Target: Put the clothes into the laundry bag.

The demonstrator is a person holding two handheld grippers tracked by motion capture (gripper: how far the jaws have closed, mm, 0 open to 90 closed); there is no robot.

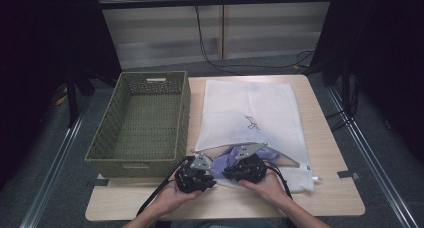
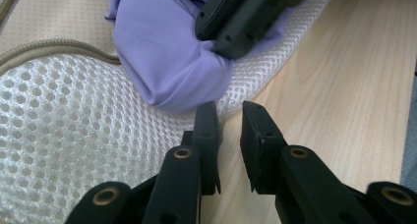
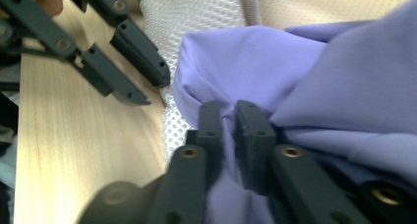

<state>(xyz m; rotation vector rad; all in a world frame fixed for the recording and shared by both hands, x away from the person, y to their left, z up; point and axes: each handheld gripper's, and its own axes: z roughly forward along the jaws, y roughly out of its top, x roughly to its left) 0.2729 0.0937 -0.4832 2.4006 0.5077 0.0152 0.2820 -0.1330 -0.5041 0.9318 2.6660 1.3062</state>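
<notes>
A white mesh laundry bag (image 1: 250, 113) lies flat on the wooden table (image 1: 330, 188), its zippered mouth toward the person. A purple cloth (image 1: 227, 155) bulges out of that mouth. My right gripper (image 1: 235, 169) is shut on a fold of the purple cloth (image 3: 275, 67), which is pinched between its jaws (image 3: 230, 111). My left gripper (image 1: 207, 175) sits just left of it, low over the table. Its jaws (image 2: 230, 113) stand a narrow gap apart with only bare wood between them, at the edge of the mesh (image 2: 64, 116) and just short of the purple cloth (image 2: 167, 62).
An empty woven olive basket (image 1: 185, 118) stands left of the bag, its near corner close to my left hand. Bare table runs along the front edge and to the right of the bag. Cables trail across the floor behind the table.
</notes>
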